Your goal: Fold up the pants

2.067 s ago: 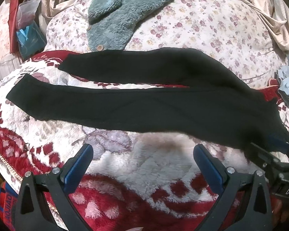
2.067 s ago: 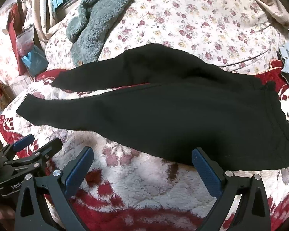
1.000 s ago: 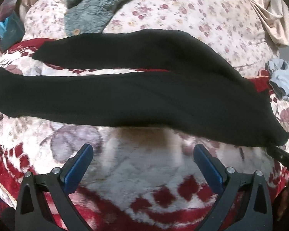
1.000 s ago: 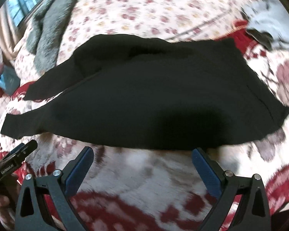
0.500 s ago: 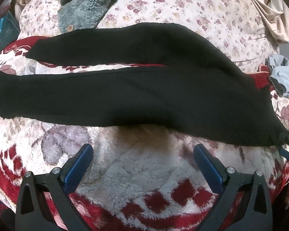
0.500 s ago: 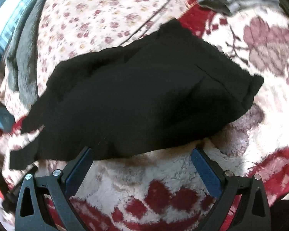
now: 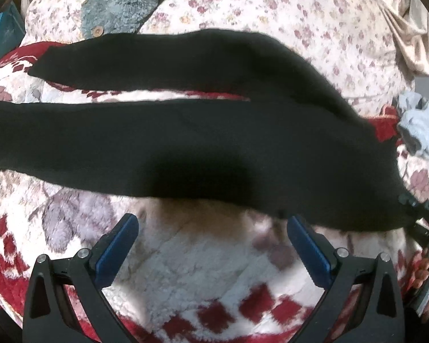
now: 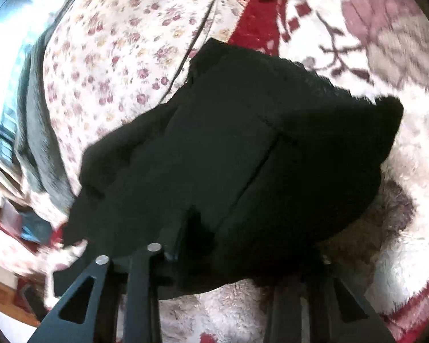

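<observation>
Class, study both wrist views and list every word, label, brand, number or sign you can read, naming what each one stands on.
None: no readable text shows in either view.
The black pants show no visible label or print.
The left gripper and right gripper show no legible marking.
The floral bedspread, the red and white blanket and the teal fleece garment carry only pattern, no words.
</observation>
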Available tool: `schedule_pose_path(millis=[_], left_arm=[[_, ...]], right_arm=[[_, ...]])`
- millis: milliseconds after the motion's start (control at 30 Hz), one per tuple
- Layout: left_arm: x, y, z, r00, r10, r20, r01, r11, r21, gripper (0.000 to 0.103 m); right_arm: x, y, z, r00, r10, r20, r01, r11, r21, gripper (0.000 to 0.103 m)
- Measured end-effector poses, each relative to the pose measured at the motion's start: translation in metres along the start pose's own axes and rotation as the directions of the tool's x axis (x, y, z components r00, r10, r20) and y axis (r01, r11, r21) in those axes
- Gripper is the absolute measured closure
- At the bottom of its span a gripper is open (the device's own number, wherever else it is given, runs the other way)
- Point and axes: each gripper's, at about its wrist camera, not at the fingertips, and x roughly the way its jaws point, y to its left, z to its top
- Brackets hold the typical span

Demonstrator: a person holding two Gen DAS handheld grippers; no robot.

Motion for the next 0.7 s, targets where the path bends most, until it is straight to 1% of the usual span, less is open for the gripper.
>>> schedule_pose_path(millis=[67, 233, 333, 400, 467, 600, 633, 700], left_arm=[[-0.001, 0.001, 0.003, 1.000, -0.028, 0.004, 0.028, 0.999, -0.018, 0.000], [0.004, 0.004, 0.000, 0.996, -0.070, -0.050, 0.068, 0.997, -0.043, 0.000], [0.011, 0.008, 0.001, 0.995, -0.078, -0.064, 0.073, 0.994, -0.080, 0.000], [0.015, 0.008, 0.004, 0.995, -0.084, -0.058, 0.078, 0.991, -0.109, 0.000], [0.017, 0.004, 0.008, 0.996, -0.075, -0.046, 0.069, 0.991, -0.111, 0.000], [0.024, 0.000, 0.012, 0.997, -0.052, -0.058, 0.043, 0.989, -0.140, 0.000], [0.022, -0.001, 0.012, 0.996, -0.059, -0.060, 0.049, 0.987, -0.153, 0.000], [0.020, -0.001, 0.010, 0.991, -0.121, -0.058, 0.107, 0.973, -0.203, 0.000]], right_arm=[[0.000, 0.004, 0.001, 1.000, -0.010, 0.003, 0.010, 1.000, -0.029, 0.070], [-0.003, 0.002, 0.013, 0.997, 0.070, 0.010, -0.070, 0.998, -0.002, 0.074], [-0.009, 0.007, 0.025, 0.993, 0.118, 0.028, -0.118, 0.993, -0.016, 0.075], [-0.013, 0.009, 0.034, 0.988, 0.151, 0.037, -0.151, 0.989, -0.011, 0.078], [-0.015, 0.014, 0.041, 0.985, 0.166, 0.045, -0.165, 0.986, -0.025, 0.079], [-0.015, 0.021, 0.051, 0.979, 0.198, 0.049, -0.197, 0.980, -0.029, 0.079], [-0.015, 0.021, 0.053, 0.977, 0.209, 0.050, -0.208, 0.978, -0.021, 0.079], [-0.014, 0.021, 0.058, 0.973, 0.226, 0.049, -0.226, 0.974, -0.013, 0.079]])
